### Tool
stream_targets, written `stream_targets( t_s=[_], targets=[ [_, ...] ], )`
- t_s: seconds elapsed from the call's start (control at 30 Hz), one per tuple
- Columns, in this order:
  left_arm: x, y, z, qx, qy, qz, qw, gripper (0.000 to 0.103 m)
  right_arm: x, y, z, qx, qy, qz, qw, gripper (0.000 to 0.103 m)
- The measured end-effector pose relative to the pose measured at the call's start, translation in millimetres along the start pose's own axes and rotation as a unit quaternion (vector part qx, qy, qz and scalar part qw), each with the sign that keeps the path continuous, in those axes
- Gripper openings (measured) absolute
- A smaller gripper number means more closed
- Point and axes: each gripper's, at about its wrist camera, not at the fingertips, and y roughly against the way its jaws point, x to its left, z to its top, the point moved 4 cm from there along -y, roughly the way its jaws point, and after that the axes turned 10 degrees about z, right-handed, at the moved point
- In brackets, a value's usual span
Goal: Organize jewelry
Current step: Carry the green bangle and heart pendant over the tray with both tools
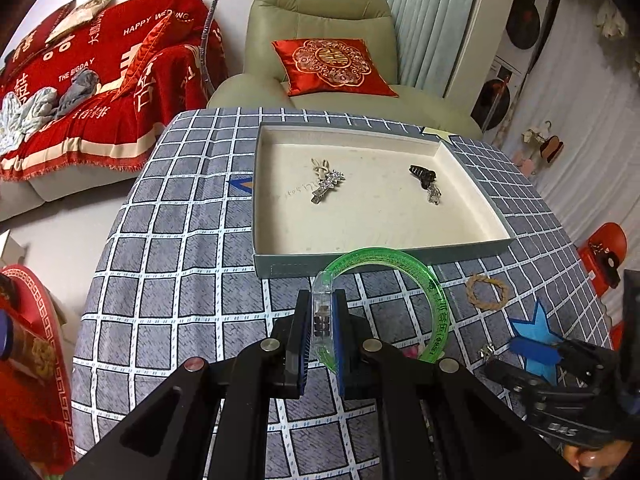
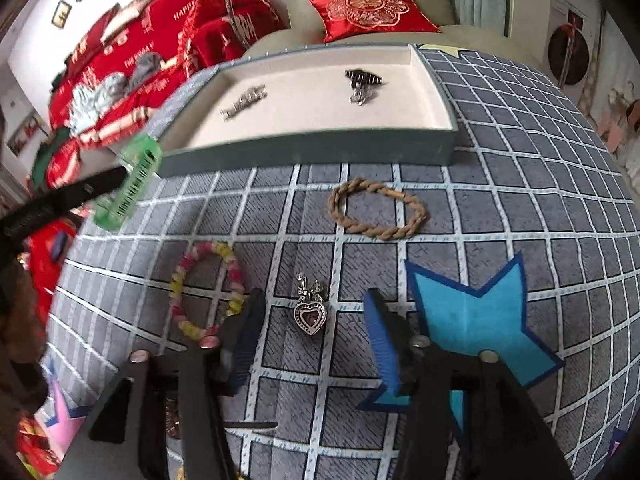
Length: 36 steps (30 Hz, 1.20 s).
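My left gripper (image 1: 323, 312) is shut on a clear green bangle (image 1: 436, 304), held above the checked tablecloth just in front of the shallow cream-lined tray (image 1: 280, 270). The tray holds a silver clip (image 1: 326, 186) and a black clip with a silver piece (image 1: 424, 182). In the right wrist view my right gripper (image 2: 316, 312) stands open over a silver heart pendant (image 2: 310, 312), which lies on the cloth between the fingers, untouched. A twisted rope bracelet (image 2: 378, 210) and a pink-and-yellow bead bracelet (image 2: 208, 288) lie nearby. The green bangle (image 2: 128, 184) shows at the left.
A blue paper star (image 2: 472, 316) lies on the cloth right of the pendant. Behind the tray (image 2: 312, 148) stands a green armchair (image 1: 320, 12) with a red cushion, and a red-covered sofa (image 1: 100, 80) is at the left. The right gripper's body (image 1: 560, 384) shows low right.
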Motion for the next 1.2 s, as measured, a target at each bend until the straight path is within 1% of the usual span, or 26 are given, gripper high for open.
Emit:
stream_targets(
  t_s=[0.03,0.07,0.1,0.2,0.3,0.43,0.57,0.77,0.9,0.97,1.03,1.2],
  targets=[
    [0,1,0,-0.001,-0.001,0.000,1.0000,0.026,2,-2,1,-0.006,0.011,-0.015,1.000,0.035],
    [0,2,0,-0.002,-0.001,0.001,1.0000,0.026,2,-3,1,-0.003,0.018,-0.024,1.000,0.024],
    [1,2,0,-0.003,-0.001,0.001,1.0000,0.026,4,-3,2,-0.002,0.025,-0.030,0.999,0.019],
    [1,4,1,-0.005,-0.001,0.000,1.0000,0.026,6,0,0,-0.007,0.022,-0.019,1.000,0.019],
    [2,5,2,-0.007,0.000,-0.001,1.0000,0.026,2,12,2,-0.024,0.005,-0.006,1.000,0.019],
    [3,7,4,-0.008,0.002,-0.004,1.0000,0.026,-2,30,16,-0.044,-0.016,0.015,0.999,0.019],
    [2,11,12,-0.016,-0.004,-0.003,0.9999,0.026,-8,52,42,-0.071,-0.029,0.036,0.996,0.019],
    [4,9,47,-0.023,0.001,-0.007,0.9997,0.026,-15,65,96,-0.097,-0.025,0.037,0.994,0.019],
    [0,-4,73,-0.021,-0.002,-0.006,0.9998,0.026,-23,56,127,-0.096,-0.038,0.047,0.994,0.019],
    [-4,-15,85,-0.020,-0.007,0.001,0.9998,0.026,-28,45,140,-0.092,-0.045,0.050,0.994,0.019],
    [-9,-31,97,-0.015,-0.015,0.014,0.9997,0.026,-33,32,149,-0.086,-0.053,0.051,0.994,0.019],
    [-21,-73,116,0.009,-0.025,0.033,0.9991,0.026,-45,1,167,-0.078,-0.066,0.049,0.994,0.019]
  ],
)
